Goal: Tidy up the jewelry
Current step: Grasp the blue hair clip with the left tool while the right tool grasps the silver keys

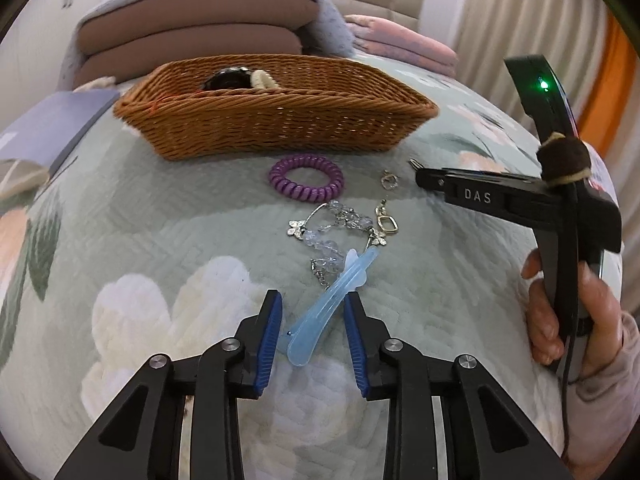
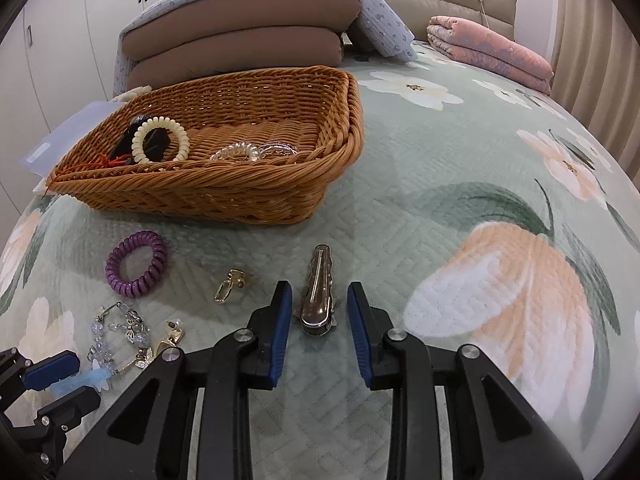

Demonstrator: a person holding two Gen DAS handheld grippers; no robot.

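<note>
My left hand-held gripper (image 1: 312,312) straddles the pale blue translucent plastic hair clip (image 1: 320,312) lying on the green floral quilted bedspread (image 1: 140,220); its blue pads (image 1: 269,340) stand just beside the clip, narrowly apart, and I cannot see them pressing yet. My right hand-held gripper (image 2: 319,312) likewise brackets the slim brown metallic hair clip (image 2: 319,292), with a small gap on each side and nothing held. Both clips look light, stiff and smooth, so I judge them slippery; I would pinch each across its thick hinge end, squarely. The soft quilt may yield underneath. The woven brown wicker basket (image 2: 280,196) sits beyond, already holding a few pieces, while the purple spiral hair tie (image 2: 136,264) and the clear beaded bracelet (image 1: 324,236) still lie loose.
</note>
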